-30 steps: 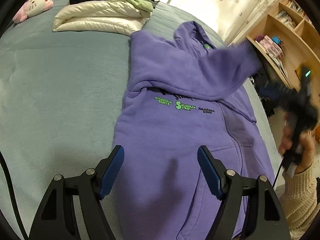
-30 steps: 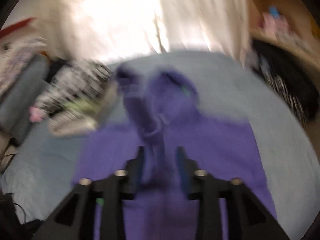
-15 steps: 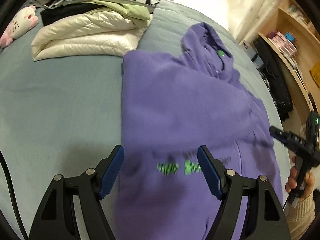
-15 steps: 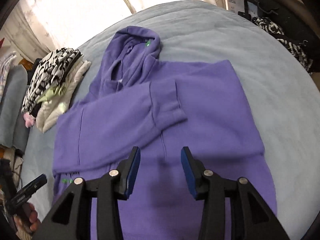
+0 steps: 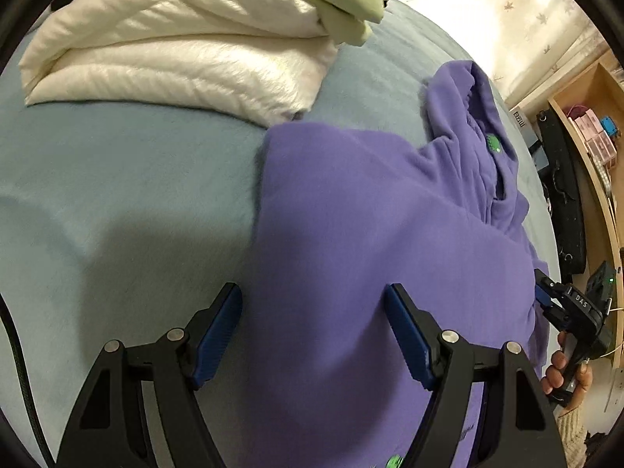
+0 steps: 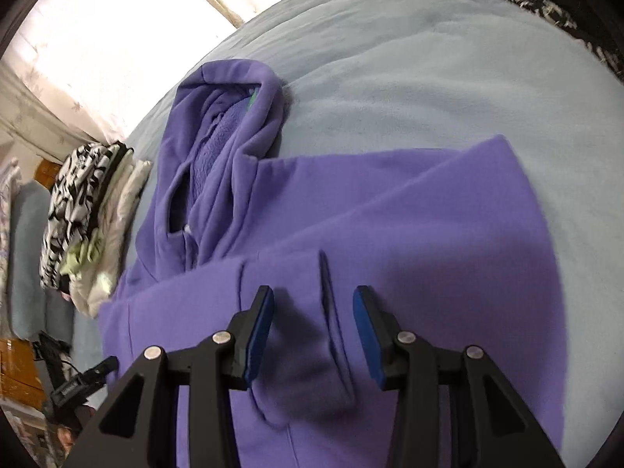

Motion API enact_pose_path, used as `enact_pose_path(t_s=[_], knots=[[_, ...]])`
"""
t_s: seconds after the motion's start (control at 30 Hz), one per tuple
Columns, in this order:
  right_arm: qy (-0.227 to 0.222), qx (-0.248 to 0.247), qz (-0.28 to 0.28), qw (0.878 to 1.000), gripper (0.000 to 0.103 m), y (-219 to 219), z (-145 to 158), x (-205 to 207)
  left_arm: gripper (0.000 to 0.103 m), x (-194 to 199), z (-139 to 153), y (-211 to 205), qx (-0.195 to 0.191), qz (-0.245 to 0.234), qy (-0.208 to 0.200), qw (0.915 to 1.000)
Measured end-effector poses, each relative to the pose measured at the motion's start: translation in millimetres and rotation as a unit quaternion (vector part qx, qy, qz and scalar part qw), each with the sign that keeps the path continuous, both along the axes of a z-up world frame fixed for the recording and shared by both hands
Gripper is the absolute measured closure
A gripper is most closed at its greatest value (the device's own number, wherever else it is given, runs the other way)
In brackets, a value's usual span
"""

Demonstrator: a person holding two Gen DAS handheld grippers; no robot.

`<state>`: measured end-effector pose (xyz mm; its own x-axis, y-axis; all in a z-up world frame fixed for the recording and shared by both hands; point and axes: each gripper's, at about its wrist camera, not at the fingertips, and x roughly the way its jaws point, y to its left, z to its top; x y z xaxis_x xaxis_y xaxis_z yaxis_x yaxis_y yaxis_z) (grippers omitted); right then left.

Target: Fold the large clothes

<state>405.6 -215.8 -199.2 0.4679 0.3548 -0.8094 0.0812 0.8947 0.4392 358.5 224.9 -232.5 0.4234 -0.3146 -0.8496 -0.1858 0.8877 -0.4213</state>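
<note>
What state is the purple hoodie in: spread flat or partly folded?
Partly folded: the purple hoodie has a sleeve laid across its body, side edges turned in, hood still extended.

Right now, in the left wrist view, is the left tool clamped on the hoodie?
No. The left tool is open above the purple hoodie, gripping nothing.

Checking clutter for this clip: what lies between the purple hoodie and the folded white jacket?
Only bare blue bedcover, in the left wrist view; the purple hoodie shoulder corner nearly meets the folded white jacket.
</note>
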Motion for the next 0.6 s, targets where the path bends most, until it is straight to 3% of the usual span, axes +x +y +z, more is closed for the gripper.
enact_pose_path(t_s=[0.07, 0.13, 0.2, 0.27, 0.4, 0.47, 0.5, 0.53, 0.6], knots=[[-0.010, 0.002, 0.008, 1.000, 0.060, 5.0, -1.5, 3.7, 0.029, 6.0, -0.6, -4.1, 0.002, 0.004, -0.006, 1.0000], [-0.019, -0.016, 0.021, 0.999, 0.061, 13.3, -0.1, 3.7, 0.047, 8.7, 1.3, -9.4, 0.012, 0.010, -0.019, 0.9997], [-0.035, -0.046, 0.051, 0.997, 0.095, 25.8, 4.0, 1.4, 0.075, 11.6, 4.7, -18.0, 0.032, 0.010, -0.026, 0.9991], [-0.062, -0.076, 0.058, 0.994, 0.096, 33.2, 14.9, -6.5, 0.084, 5.8, 15.4, -23.8, 0.056, 0.010, -0.055, 0.9969], [-0.136, -0.084, 0.040, 0.986, 0.097, 29.6, 39.4, -20.9, 0.084, -4.8, 30.1, -40.8, 0.131, -0.004, -0.108, 0.9855], [-0.107, -0.113, 0.035, 0.987, 0.096, 31.9, 23.8, -11.8, 0.081, -0.9, 19.7, -46.2, 0.156, -0.008, -0.094, 0.9832], [-0.084, -0.124, 0.038, 0.988, 0.096, 34.0, 12.8, -7.0, 0.072, 0.6, 15.7, -46.0, 0.165, -0.006, -0.087, 0.9825], [-0.063, -0.139, 0.040, 0.987, 0.092, 36.0, 1.7, -3.7, 0.069, 1.8, 13.4, -45.1, 0.169, -0.003, -0.082, 0.9822], [-0.062, -0.144, 0.035, 0.987, 0.090, 35.7, -0.8, -6.7, 0.064, 1.0, 15.1, -39.1, 0.157, 0.004, -0.077, 0.9845]])
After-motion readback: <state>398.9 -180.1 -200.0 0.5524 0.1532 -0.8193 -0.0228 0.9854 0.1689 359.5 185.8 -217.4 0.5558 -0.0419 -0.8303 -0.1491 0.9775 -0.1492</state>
